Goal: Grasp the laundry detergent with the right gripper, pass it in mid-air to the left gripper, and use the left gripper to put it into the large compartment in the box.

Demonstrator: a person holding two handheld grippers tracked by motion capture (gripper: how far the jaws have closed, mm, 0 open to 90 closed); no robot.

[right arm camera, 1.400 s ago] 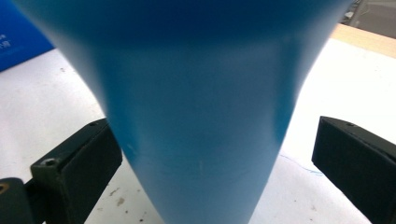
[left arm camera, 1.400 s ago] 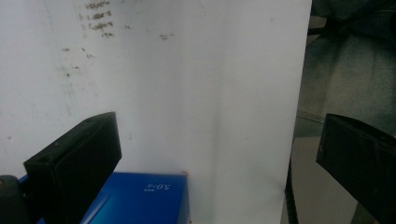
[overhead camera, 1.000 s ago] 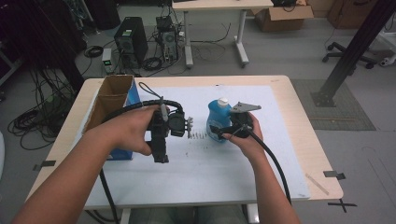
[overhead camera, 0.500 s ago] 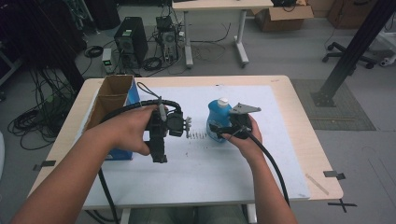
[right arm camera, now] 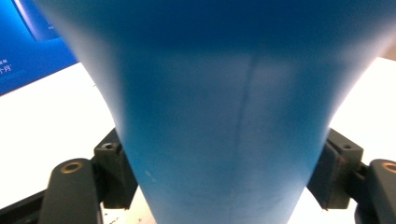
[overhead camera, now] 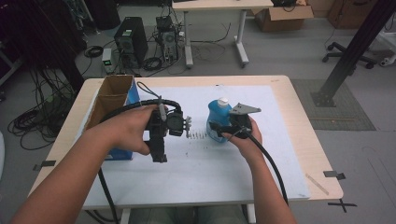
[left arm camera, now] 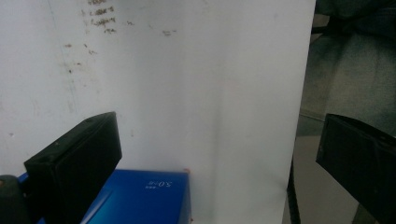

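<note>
Two grippers over white sheet (overhead camera: 224, 186). Far left: open cardboard box (overhead camera: 112, 100) with blue side, small white print there too blurred to read. Left gripper (left arm camera: 219, 158) beside it, jaws wide apart, empty. Right gripper (right arm camera: 219, 186) clamped around blue bottle (overhead camera: 219, 120), white-capped, upright at sheet's middle.

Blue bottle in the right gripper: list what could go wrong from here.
1. The right gripper clamps the blue bottle low on its body, so it may tip if lifted.
2. The left gripper hangs open above the blue box and could knock it when moved.
3. The white cap looks on; whether it is tight cannot be told.
</note>
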